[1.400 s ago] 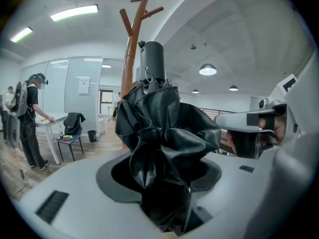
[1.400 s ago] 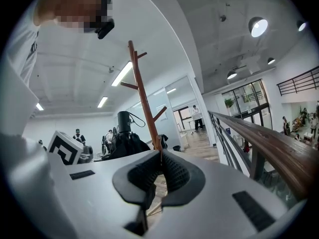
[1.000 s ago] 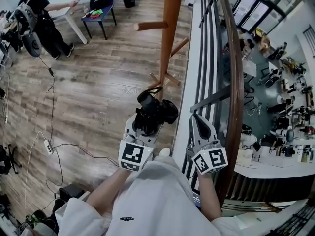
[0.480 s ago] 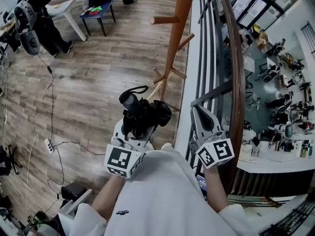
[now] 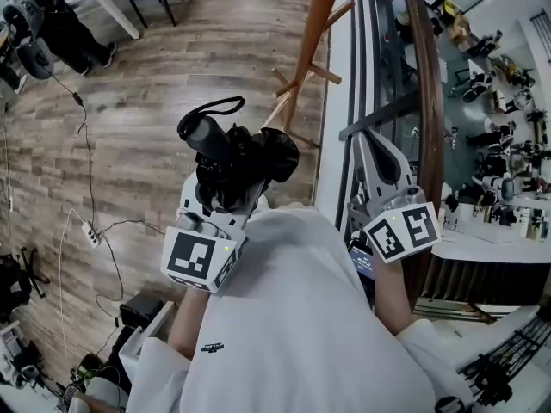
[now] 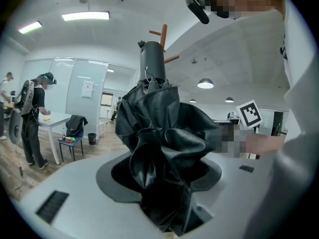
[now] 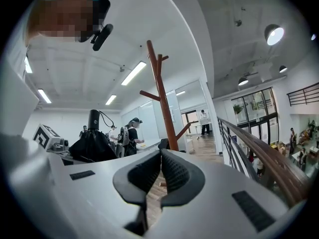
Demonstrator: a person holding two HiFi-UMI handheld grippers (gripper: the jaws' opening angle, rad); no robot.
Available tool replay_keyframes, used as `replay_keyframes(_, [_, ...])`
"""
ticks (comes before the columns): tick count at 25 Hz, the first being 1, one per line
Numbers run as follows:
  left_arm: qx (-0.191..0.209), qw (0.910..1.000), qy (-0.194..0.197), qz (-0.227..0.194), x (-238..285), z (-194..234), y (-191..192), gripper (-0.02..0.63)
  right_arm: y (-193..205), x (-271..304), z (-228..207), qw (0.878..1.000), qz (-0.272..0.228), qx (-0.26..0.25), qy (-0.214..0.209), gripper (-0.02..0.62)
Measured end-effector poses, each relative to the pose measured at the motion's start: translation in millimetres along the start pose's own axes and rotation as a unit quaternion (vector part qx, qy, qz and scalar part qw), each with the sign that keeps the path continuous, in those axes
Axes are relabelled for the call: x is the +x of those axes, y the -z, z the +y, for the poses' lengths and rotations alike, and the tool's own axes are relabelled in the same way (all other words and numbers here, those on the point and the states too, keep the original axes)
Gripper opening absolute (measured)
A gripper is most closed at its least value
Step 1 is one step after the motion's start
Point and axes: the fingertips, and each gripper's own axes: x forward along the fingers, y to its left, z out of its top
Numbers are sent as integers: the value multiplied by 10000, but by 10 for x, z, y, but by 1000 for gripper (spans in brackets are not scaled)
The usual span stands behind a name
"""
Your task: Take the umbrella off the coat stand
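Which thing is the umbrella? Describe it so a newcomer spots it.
Start at the wooden coat stand beside the railing, then drop toward the person in white. The left gripper clamps the umbrella: a folded bundle of crumpled black fabric with a stubby black handle and loop strap. The right gripper beside it is empty.

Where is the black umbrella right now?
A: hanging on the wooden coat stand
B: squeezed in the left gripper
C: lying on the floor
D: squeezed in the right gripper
B: the left gripper clamps the bunched fabric of the folded umbrella, apart from the coat stand, while the right gripper is shut on nothing.
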Motion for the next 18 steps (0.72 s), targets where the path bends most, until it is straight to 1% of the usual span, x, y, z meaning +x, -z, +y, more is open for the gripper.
replay_keyframes(2, [48, 10000, 69, -5, -41, 56, -6, 241, -11, 26, 86, 10000, -36, 39, 23, 34])
replay_keyframes(5, [128, 9998, 150, 37, -17, 42, -6, 241, -14, -27, 96, 9998, -87, 145, 88, 34])
replay_keyframes(9, [184, 9994, 269, 71, 26, -16, -20, 241, -4, -113, 132, 9998, -150, 32, 147, 34])
replay_keyframes(14, [142, 9989, 374, 246, 65, 38, 139, 241, 244, -58, 324, 9996, 27, -193, 209, 34])
replay_keyframes(18, [109, 9985, 463, 264, 87, 58, 177, 241, 323, 6, 423, 9996, 124, -198, 176, 34])
